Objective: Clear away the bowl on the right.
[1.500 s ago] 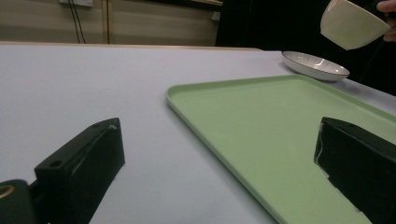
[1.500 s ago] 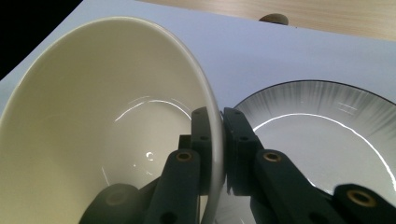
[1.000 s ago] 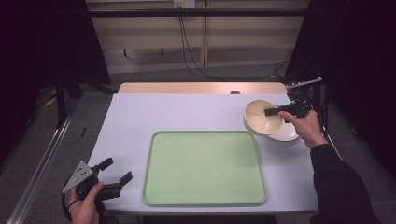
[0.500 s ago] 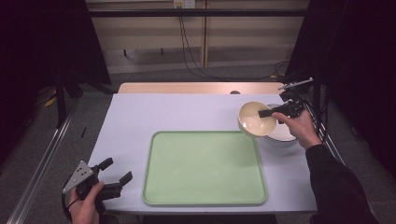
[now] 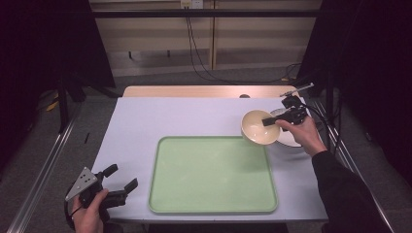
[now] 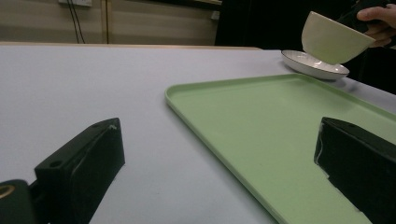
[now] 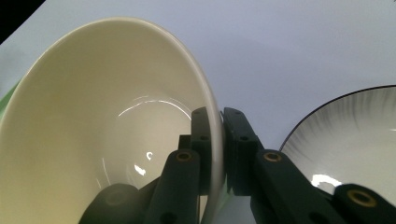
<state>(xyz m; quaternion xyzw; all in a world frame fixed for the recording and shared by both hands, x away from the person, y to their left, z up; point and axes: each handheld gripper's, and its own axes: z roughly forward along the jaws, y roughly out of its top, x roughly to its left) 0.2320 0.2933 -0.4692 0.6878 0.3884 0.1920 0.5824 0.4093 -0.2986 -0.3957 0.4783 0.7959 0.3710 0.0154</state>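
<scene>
Bowl (image 5: 260, 127) rim pinched in my right gripper (image 5: 270, 121), lifted at right of frame beside the plate (image 5: 287, 141); my left gripper (image 5: 119, 183) gapes wide, lower left.

The right claw (image 5: 270, 121) has carried the cream bowl (image 5: 260, 127) leftward off the plate (image 5: 287, 139).

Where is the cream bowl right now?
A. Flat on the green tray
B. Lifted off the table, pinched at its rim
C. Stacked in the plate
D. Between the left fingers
B: the right gripper clamps the bowl by its rim, tilted in the air above the plate.
</scene>
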